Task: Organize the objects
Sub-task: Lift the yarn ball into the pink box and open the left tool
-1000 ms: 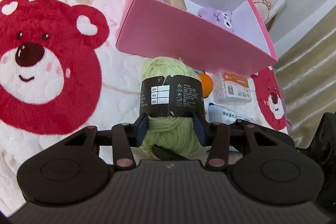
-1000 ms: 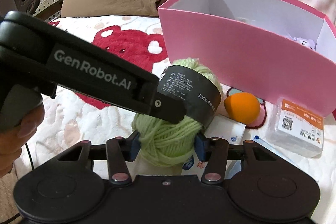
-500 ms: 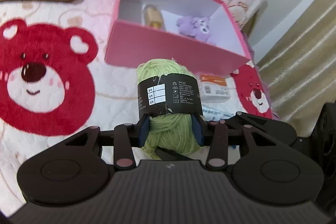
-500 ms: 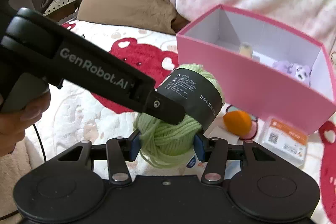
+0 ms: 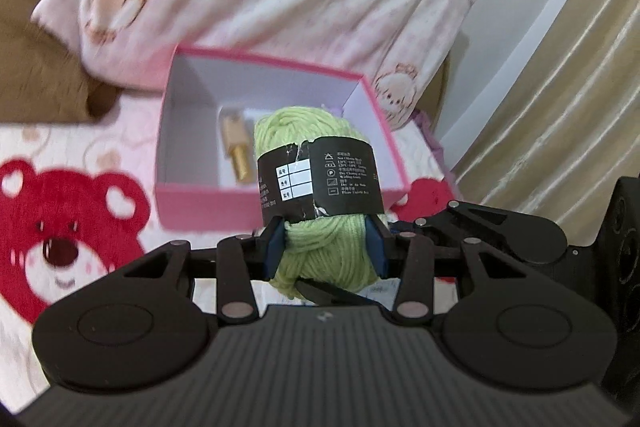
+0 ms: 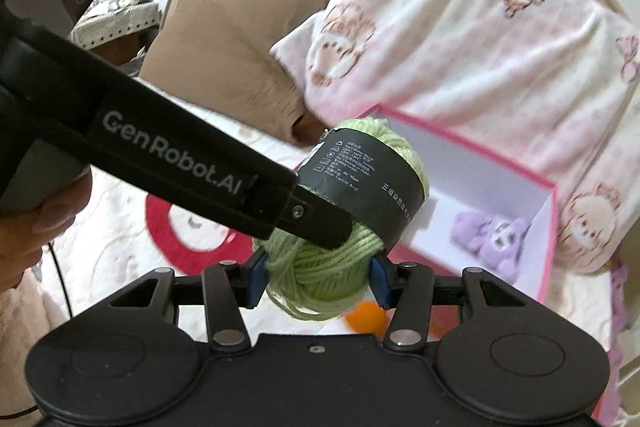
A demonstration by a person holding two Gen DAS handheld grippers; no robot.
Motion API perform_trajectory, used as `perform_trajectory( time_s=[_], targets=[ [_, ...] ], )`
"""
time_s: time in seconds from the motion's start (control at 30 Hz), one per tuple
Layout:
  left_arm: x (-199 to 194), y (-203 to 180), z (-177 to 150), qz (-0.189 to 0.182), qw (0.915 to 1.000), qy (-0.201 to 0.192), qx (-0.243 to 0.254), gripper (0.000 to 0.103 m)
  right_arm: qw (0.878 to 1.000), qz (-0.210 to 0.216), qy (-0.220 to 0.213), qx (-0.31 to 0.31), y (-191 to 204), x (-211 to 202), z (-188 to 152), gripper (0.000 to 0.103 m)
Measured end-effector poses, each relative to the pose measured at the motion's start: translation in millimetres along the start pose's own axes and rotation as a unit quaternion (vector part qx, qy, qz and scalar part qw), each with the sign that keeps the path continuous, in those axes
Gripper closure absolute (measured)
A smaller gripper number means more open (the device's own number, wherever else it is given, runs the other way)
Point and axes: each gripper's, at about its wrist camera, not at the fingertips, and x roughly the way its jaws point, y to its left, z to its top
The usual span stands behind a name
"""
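Both claws have risen with the green yarn ball (image 5: 320, 195); left claw (image 5: 326, 247) and right claw (image 6: 318, 277) each clamp its lower end, long axis upright. Airborne, it sits at twelve o'clock of both claws, pink box (image 5: 200, 203) just beyond

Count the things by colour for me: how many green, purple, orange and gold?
Green: 1, the yarn ball
Purple: 1, the plush toy
Orange: 1, the small orange thing
Gold: 1, the little bottle
Total: 4
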Motion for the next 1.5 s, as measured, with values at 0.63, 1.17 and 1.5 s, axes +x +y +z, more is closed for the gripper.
perform_trajectory(
  time_s=[0.63, 1.17, 1.5],
  targets=[
    [129, 31, 92, -0.017, 0.9973, 0.031, -0.065, 0.062, 0.995, 0.007, 0.073, 0.064, -124, 105, 49, 0.047],
    [194, 80, 65, 0.032, 0.9869, 0.073, -0.141, 0.062, 0.984, 0.036, 0.172, 0.034, -125, 197, 36, 0.048],
    [194, 89, 71, 0.058, 0.9868, 0.064, -0.137, 0.062, 0.982, 0.057, 0.17, 0.055, -124, 217, 47, 0.048]
  ],
)
